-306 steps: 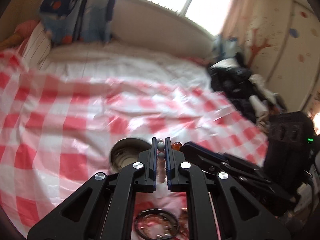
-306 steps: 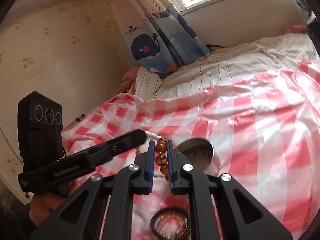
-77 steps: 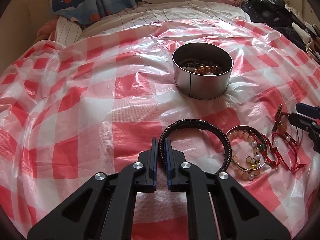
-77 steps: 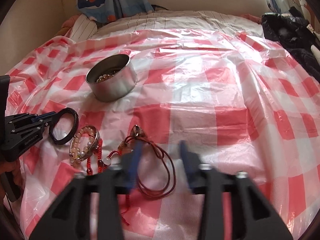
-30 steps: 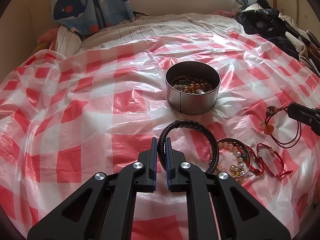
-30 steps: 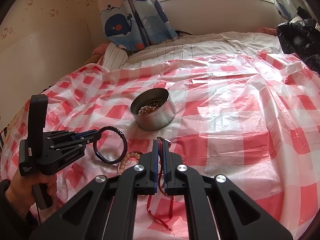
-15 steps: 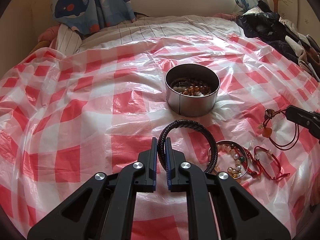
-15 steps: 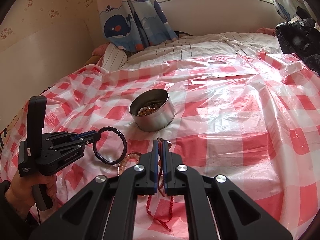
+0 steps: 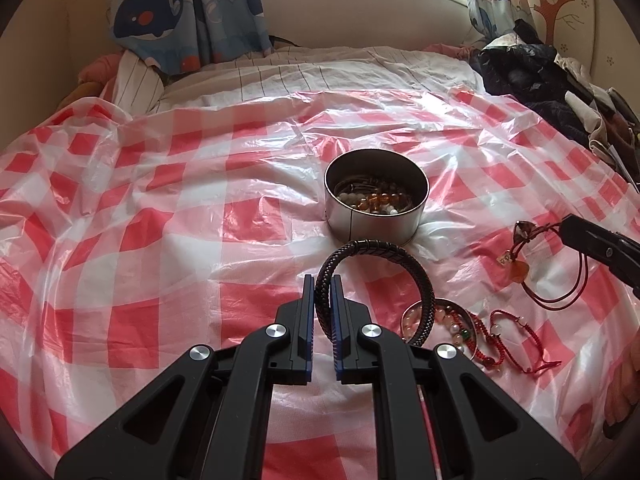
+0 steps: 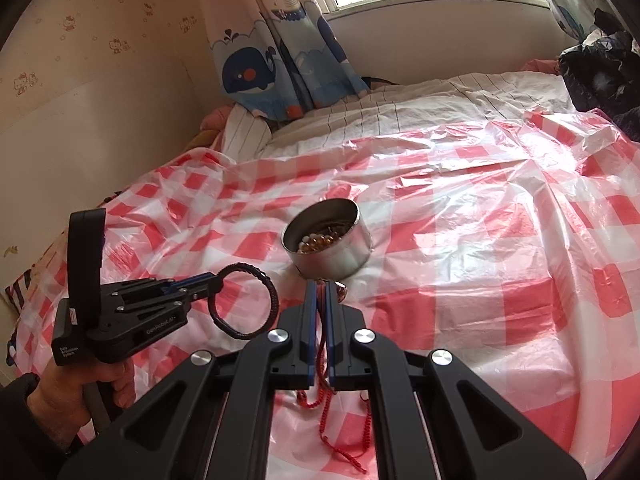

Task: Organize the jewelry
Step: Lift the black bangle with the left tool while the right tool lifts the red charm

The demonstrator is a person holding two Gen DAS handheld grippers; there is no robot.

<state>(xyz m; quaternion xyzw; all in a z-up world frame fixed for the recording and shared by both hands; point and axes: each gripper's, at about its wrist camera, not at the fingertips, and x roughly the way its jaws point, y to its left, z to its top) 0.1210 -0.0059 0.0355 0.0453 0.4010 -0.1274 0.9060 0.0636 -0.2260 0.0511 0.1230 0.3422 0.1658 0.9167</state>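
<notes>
My left gripper (image 9: pixel 323 280) is shut on a black braided bracelet (image 9: pixel 380 246) and holds it above the cloth, just short of a round metal tin (image 9: pixel 376 220) with beaded jewelry inside. My right gripper (image 10: pixel 319 286) is shut on a red cord necklace (image 9: pixel 560 300) with an orange pendant (image 9: pixel 518 272), lifted off the cloth. In the right wrist view the left gripper (image 10: pixel 216 280) holds the black bracelet (image 10: pixel 244 304) left of the tin (image 10: pixel 332 252). A beaded bangle (image 9: pixel 444 322) and a red bead string (image 9: pixel 516 340) lie on the cloth.
A red-and-white checked plastic sheet (image 9: pixel 160 240) covers the bed. Dark clothes (image 9: pixel 532 80) are piled at the far right. A whale-print curtain (image 9: pixel 180 12) hangs behind, with striped bedding (image 9: pixel 320 68) below it. The wall (image 10: pixel 100 80) runs along the left side.
Both grippers have risen and moved toward the tin with their jewelry. The red cord necklace hangs higher off the cloth than half a second ago.
</notes>
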